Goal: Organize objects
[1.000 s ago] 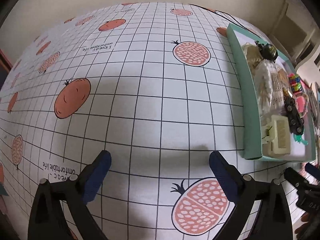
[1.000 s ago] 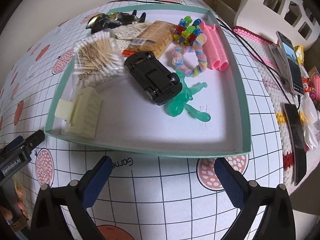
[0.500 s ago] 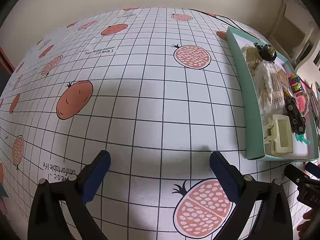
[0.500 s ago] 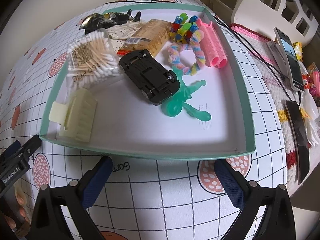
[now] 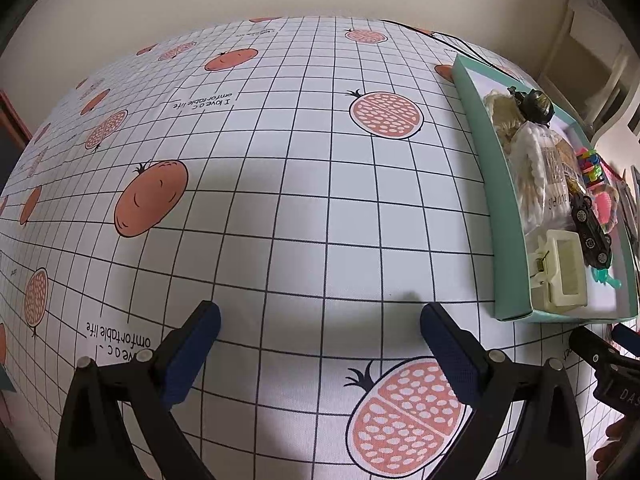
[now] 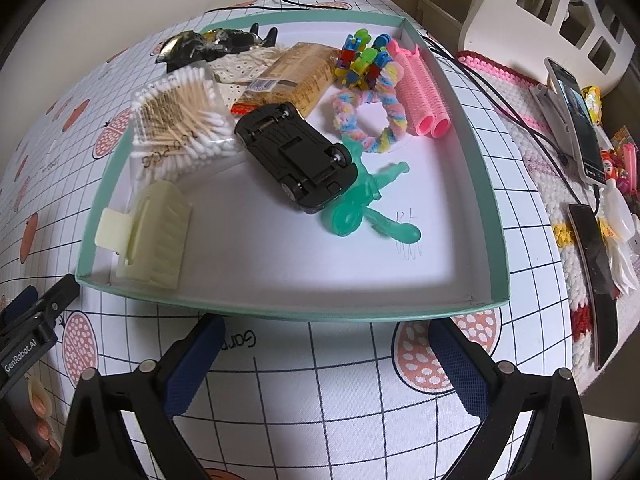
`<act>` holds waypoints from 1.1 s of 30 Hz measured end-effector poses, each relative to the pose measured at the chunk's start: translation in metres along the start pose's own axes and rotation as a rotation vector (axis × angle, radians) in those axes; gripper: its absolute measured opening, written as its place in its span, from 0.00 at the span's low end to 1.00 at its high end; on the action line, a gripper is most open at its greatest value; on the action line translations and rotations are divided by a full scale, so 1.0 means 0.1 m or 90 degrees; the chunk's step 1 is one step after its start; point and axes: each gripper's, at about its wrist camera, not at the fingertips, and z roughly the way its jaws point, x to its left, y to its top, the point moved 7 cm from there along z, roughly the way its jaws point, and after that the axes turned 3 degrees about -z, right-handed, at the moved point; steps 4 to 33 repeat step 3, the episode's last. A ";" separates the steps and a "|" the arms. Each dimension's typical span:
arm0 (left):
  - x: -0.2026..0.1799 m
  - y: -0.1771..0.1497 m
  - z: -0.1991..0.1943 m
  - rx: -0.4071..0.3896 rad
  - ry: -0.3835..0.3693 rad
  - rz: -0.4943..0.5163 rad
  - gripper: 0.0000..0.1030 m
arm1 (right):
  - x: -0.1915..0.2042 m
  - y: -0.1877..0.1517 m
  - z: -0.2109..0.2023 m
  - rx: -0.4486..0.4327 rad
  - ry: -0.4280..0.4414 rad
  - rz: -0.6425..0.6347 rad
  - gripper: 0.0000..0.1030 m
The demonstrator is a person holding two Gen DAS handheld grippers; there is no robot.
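A teal-walled tray (image 6: 487, 184) lies just beyond my right gripper (image 6: 326, 338), which is open and empty over the cloth. Inside the tray are a cream hair claw (image 6: 154, 232), a bag of cotton swabs (image 6: 180, 120), an overturned black toy car (image 6: 298, 156), a green plastic figure (image 6: 364, 208), a pastel fuzzy ring (image 6: 368, 116), pink rollers (image 6: 418, 94), a snack pack (image 6: 296, 72) and colourful clips (image 6: 362, 58). My left gripper (image 5: 320, 328) is open above bare tablecloth, with the tray (image 5: 486, 152) to its far right.
The table wears a white grid cloth with pomegranate prints (image 5: 386, 114). A knitted mat (image 6: 532, 128) to the right of the tray carries phones (image 6: 572, 116), a cable and small items. A white slotted stand (image 6: 560, 12) is at the back right. A wall lies behind.
Both grippers have drawn back slightly from the tray, so the tray sits a little farther up in the right wrist view. Nothing was picked up or released.
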 end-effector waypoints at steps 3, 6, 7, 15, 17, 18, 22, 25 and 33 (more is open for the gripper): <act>0.01 0.00 0.00 0.001 0.001 -0.002 0.97 | -0.01 0.01 0.00 0.000 0.000 0.000 1.00; 0.01 0.00 0.00 0.001 0.001 -0.002 0.97 | -0.01 0.01 0.00 0.000 0.000 0.000 1.00; 0.01 0.00 0.00 0.001 0.001 -0.002 0.97 | -0.01 0.01 0.00 0.000 0.000 0.000 1.00; 0.01 0.00 0.00 0.001 0.001 -0.002 0.97 | -0.01 0.01 0.00 0.000 0.000 0.000 1.00; 0.01 0.00 0.00 0.001 0.001 -0.002 0.97 | -0.01 0.01 0.00 0.000 0.000 0.000 1.00; 0.01 0.00 0.00 0.001 0.001 -0.002 0.97 | -0.01 0.01 0.00 0.000 0.000 0.000 1.00; 0.01 0.00 0.00 0.001 0.001 -0.002 0.97 | -0.01 0.01 0.00 0.000 0.000 0.000 1.00; 0.01 0.00 0.00 0.001 0.001 -0.002 0.97 | -0.01 0.01 0.00 0.000 0.000 0.000 1.00; 0.01 0.00 0.00 0.001 0.001 -0.002 0.97 | -0.01 0.01 0.00 0.000 0.000 0.000 1.00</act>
